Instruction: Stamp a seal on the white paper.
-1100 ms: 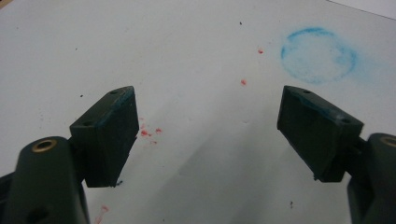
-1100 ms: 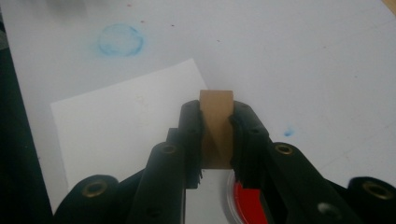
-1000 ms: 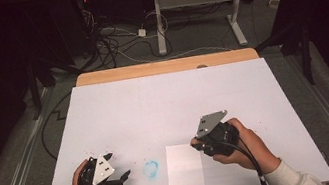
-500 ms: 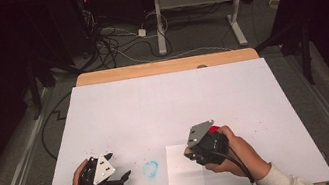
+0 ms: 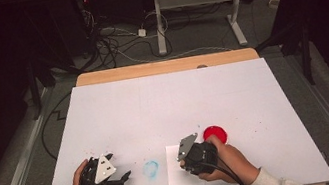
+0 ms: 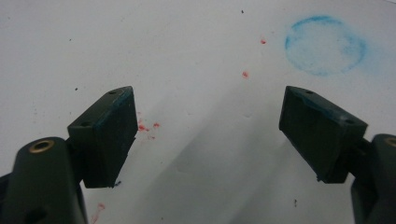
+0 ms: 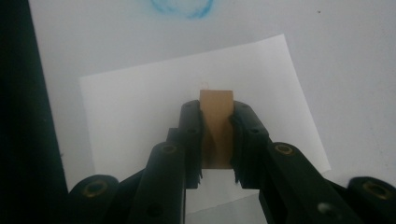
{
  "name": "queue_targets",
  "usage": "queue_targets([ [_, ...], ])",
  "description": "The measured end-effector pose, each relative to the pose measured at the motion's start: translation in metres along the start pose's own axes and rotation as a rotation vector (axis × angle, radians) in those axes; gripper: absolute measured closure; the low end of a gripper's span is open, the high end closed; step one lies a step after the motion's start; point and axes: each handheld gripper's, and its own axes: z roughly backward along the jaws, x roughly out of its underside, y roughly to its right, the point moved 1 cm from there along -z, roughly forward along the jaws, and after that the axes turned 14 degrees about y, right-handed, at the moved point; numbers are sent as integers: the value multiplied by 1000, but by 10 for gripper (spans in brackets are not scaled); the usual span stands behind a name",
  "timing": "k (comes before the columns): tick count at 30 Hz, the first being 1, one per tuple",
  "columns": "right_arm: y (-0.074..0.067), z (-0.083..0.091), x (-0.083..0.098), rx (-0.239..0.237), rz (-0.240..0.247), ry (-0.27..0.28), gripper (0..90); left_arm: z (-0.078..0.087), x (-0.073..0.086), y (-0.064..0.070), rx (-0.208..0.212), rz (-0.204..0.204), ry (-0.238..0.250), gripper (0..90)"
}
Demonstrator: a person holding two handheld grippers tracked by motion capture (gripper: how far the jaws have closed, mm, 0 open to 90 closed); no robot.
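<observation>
Over the paper sheet (image 7: 140, 112), right gripper (image 7: 216, 140) grips a tan block (image 7: 216, 121)

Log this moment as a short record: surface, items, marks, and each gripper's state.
surface: white table top
items: white paper sheet; red round disc beside the right hand
marks: blue ring stain; red flecks
left gripper: open, empty, low over the table
right gripper: shut on a tan wooden block, above the sheet

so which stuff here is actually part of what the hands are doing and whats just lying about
In use:
- right gripper, shut on a tan block
- white paper sheet under it
- red round pad beside that hand

Lying about:
- left gripper, open, holding nothing
- blue ring stain
- red specks
</observation>
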Motion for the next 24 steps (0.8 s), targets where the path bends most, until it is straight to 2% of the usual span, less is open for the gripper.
queue_targets([
  [5, -2, -8, 2, -4, 14, -25, 765, -1, 0, 0, 2, -12, -1, 187],
  [6, -2, -9, 2, -10, 15, -46, 765, -1, 0, 0, 6, -12, -4, 188],
  [11, -4, -18, 4, 6, 37, -82, 765, -1, 0, 0, 11, -16, -4, 189],
  [13, -3, -18, 4, -8, 30, -90, 765, -1, 1, 0, 12, -14, -3, 190],
  [14, -3, -19, 5, -2, 25, -74, 766, -1, 1, 0, 12, -15, -6, 190],
  [24, -3, -19, 7, 0, 15, -70, 766, 1, 1, 3, 41, -5, 2, 188],
])
